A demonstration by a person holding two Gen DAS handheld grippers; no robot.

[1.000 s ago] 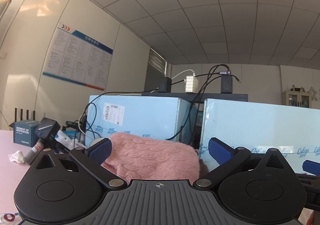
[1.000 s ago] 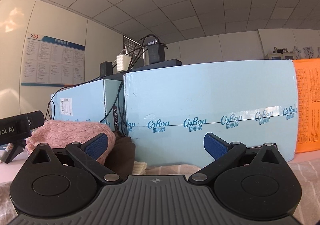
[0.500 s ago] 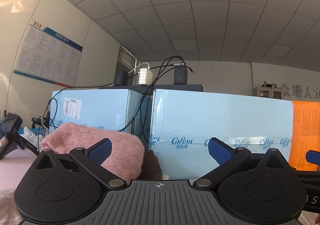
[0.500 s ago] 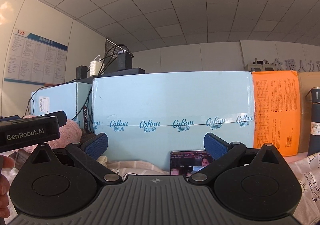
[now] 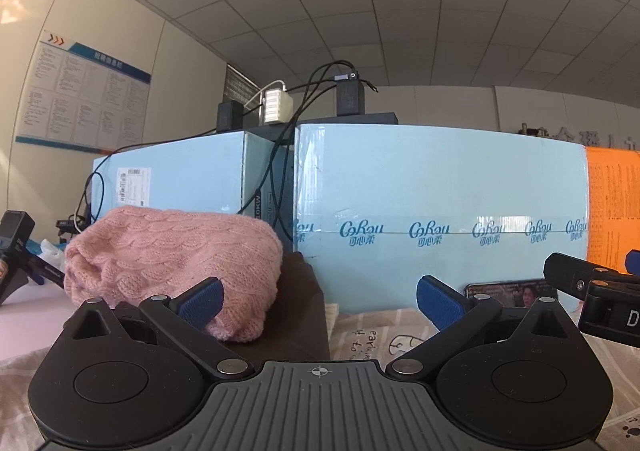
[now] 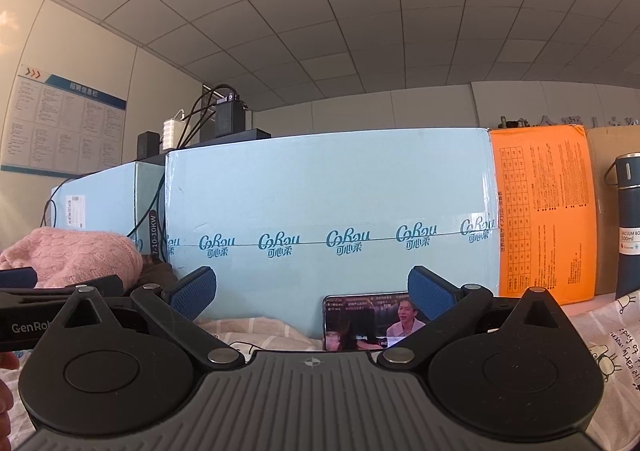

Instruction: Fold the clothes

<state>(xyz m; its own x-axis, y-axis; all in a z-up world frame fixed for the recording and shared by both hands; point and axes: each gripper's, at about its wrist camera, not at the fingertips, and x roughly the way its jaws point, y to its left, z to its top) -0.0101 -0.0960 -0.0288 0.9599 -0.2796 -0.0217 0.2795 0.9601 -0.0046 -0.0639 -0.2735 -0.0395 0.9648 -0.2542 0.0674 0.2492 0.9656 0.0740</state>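
A folded pink knit sweater (image 5: 172,247) lies on top of a folded dark brown garment (image 5: 298,311) at the left. My left gripper (image 5: 318,301) is open and holds nothing, its left pad just in front of the sweater. A light printed cloth (image 5: 368,339) is spread on the table under both grippers. In the right wrist view the pink sweater (image 6: 76,255) sits far left and the printed cloth (image 6: 608,335) shows at the right. My right gripper (image 6: 312,293) is open and empty, facing the blue boxes.
Two light blue cartons (image 6: 332,227) wall off the back, with chargers and cables (image 5: 276,107) on top. A phone (image 6: 366,321) leans against the carton with its screen lit. An orange box (image 6: 544,215) and a dark vacuum bottle (image 6: 626,227) stand at the right.
Both views have swung to the right. The pink sweater has shifted left in each, and the phone, orange box and bottle have come into sight. Both grippers stay open.
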